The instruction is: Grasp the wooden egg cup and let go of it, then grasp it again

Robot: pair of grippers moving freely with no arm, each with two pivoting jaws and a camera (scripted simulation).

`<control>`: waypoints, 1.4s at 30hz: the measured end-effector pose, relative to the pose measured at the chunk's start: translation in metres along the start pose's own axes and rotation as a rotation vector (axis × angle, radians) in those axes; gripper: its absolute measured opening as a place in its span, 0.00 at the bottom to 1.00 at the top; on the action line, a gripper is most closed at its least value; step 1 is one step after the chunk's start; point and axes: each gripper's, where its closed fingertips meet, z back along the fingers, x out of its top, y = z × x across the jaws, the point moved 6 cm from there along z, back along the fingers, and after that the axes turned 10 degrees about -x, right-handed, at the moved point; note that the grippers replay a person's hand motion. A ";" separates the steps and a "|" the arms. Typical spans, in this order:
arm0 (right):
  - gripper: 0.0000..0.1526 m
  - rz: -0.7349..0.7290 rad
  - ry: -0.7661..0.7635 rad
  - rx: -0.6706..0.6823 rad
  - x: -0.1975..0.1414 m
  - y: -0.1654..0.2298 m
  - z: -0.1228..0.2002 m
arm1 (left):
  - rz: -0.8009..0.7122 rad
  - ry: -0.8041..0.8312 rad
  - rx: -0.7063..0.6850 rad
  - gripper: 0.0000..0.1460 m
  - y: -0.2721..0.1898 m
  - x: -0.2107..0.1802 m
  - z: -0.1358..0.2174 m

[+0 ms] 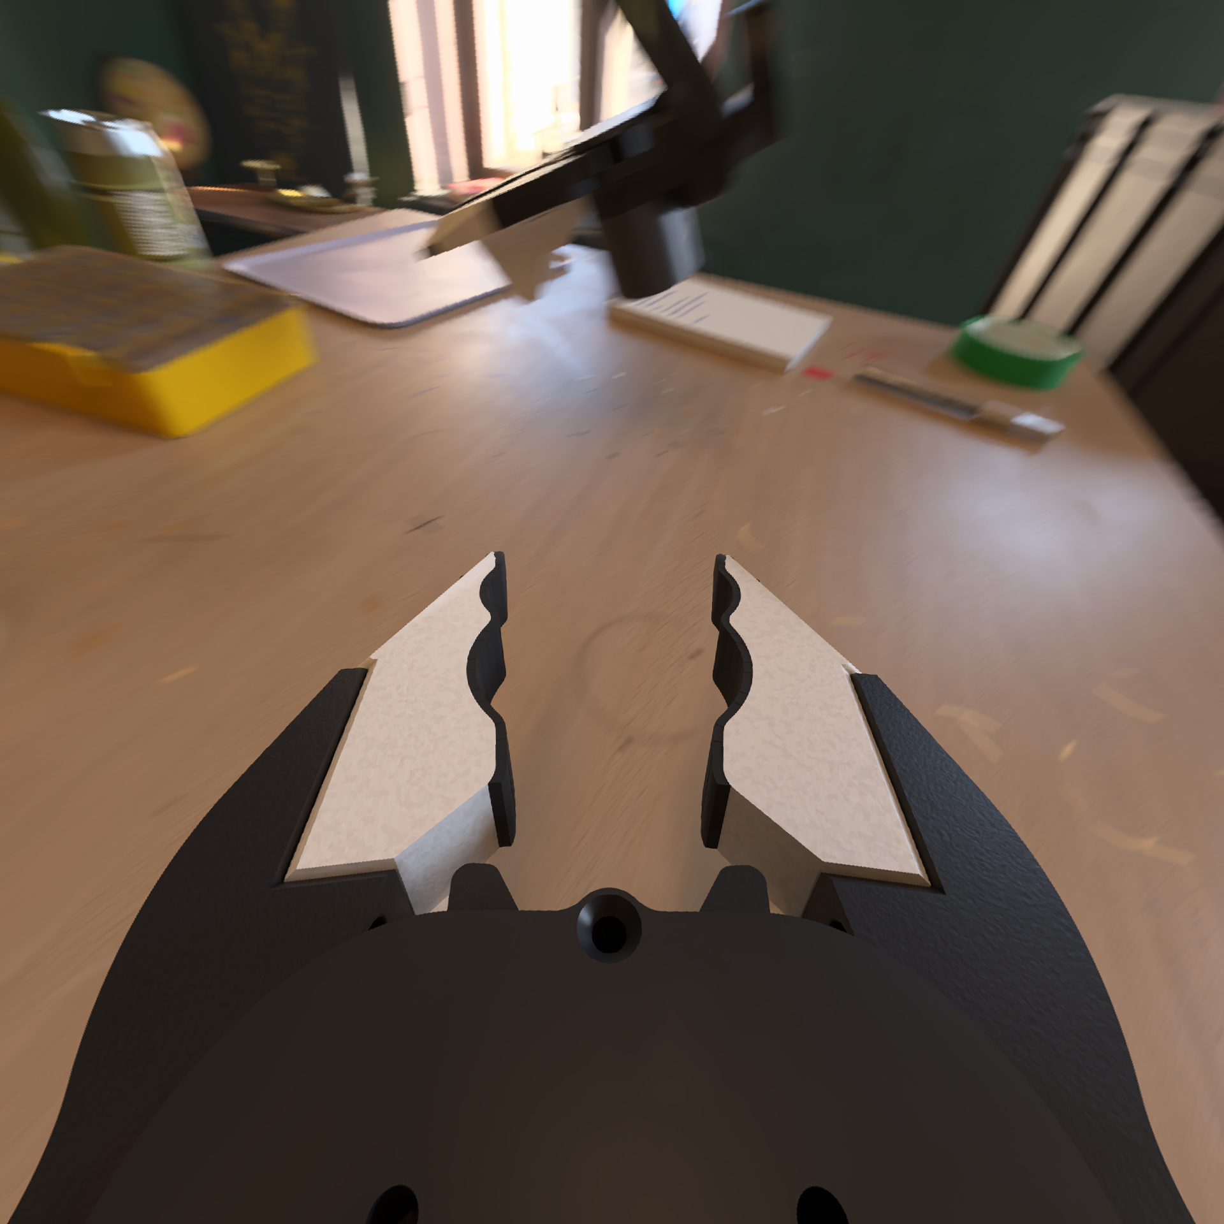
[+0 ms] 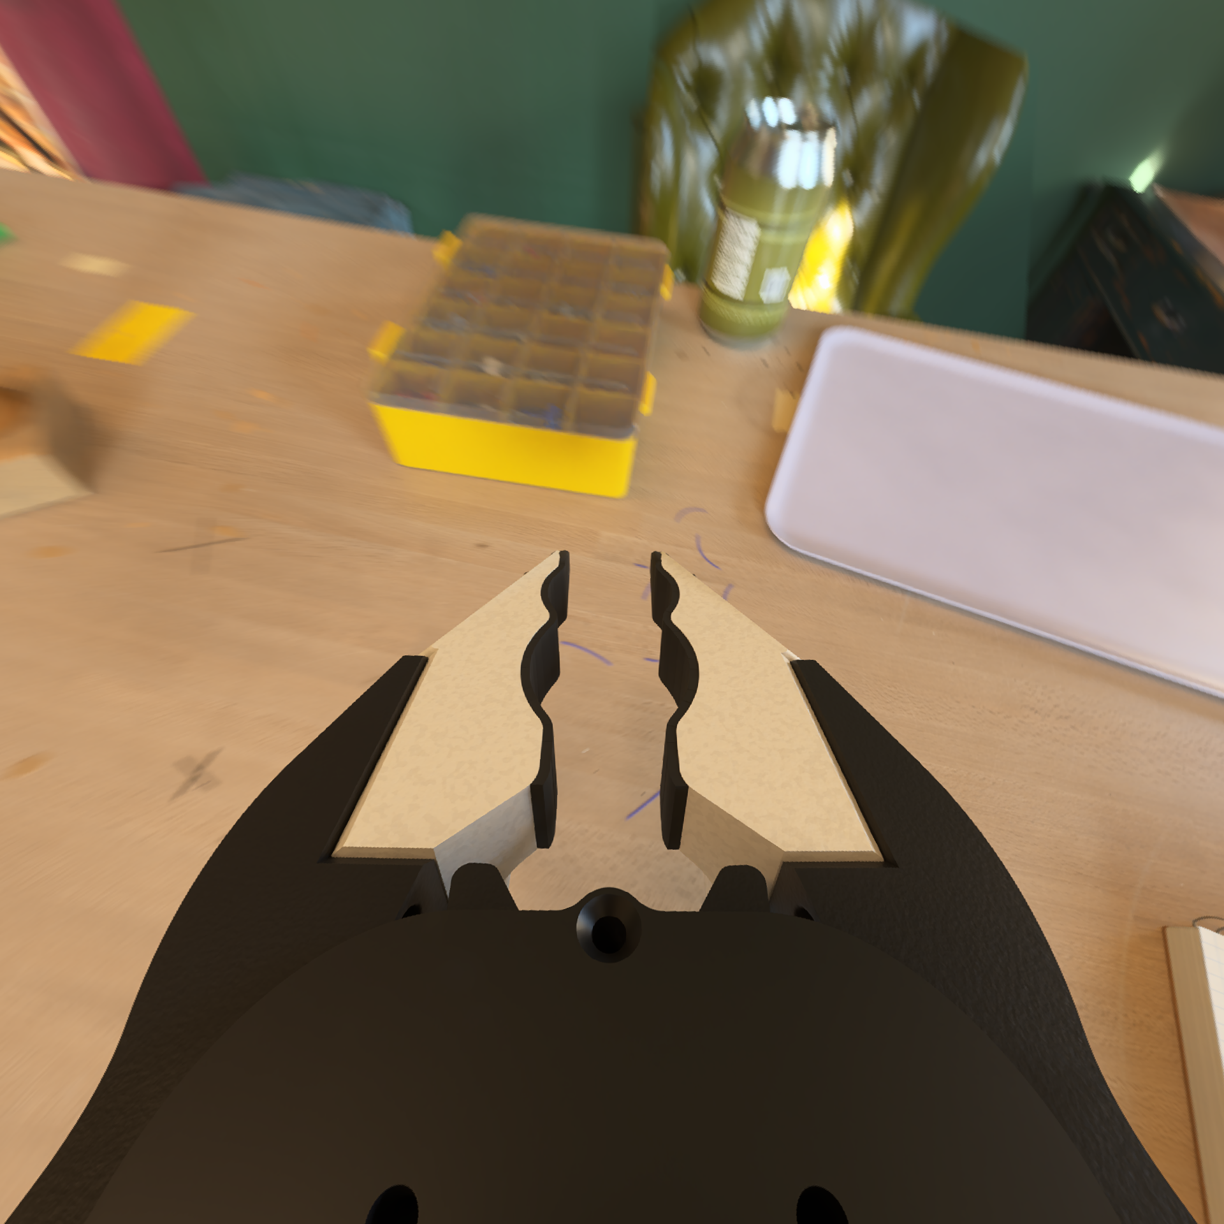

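Both black-and-cream grippers, left (image 1: 608,563) and right (image 2: 608,560), hover with jaws parted and empty over the scuffed wooden desk (image 1: 662,463), and since no wooden egg cup shows in either view, finding it should precede any closing.

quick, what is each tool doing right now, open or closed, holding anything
Left tool: open, holding nothing.
Right tool: open, narrower gap, holding nothing.
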 end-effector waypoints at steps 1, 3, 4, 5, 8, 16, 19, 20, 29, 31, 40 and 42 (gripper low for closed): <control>0.17 0.003 -0.047 0.047 0.006 0.003 0.021 | -0.032 0.026 0.071 0.43 0.007 -0.002 0.024; 0.21 0.038 -0.097 0.226 0.016 0.024 0.070 | -0.071 0.095 0.213 0.43 0.021 -0.008 0.073; 0.23 0.069 -0.101 0.327 0.018 0.041 0.095 | -0.075 0.136 0.267 0.43 0.029 -0.012 0.095; 0.25 0.111 -0.088 0.425 0.017 0.061 0.117 | -0.072 0.178 0.306 0.44 0.037 -0.017 0.114; 0.27 0.320 0.052 0.624 -0.003 0.133 0.151 | -0.044 0.334 0.403 0.45 0.067 -0.035 0.152; 0.13 0.817 0.402 0.435 -0.060 0.168 0.093 | -0.070 0.743 0.460 0.31 0.117 -0.087 0.192; 0.14 0.872 0.507 0.381 -0.057 0.128 0.074 | -0.036 0.783 0.425 0.35 0.116 -0.091 0.215; 0.15 0.891 0.522 0.347 -0.056 0.114 0.067 | -0.018 0.787 0.424 0.36 0.117 -0.093 0.224; 0.17 0.729 0.458 0.227 -0.043 0.063 0.055 | 0.049 0.699 0.473 0.47 0.125 -0.106 0.255; 0.17 0.665 0.380 0.269 -0.037 0.074 0.065 | 0.091 0.709 0.451 0.46 0.124 -0.107 0.254; 0.38 0.597 0.310 0.400 -0.054 0.108 0.068 | 0.089 0.763 0.535 0.38 0.127 -0.111 0.283; 0.37 0.564 0.315 0.428 -0.053 0.108 0.068 | 0.106 0.775 0.503 0.36 0.127 -0.111 0.287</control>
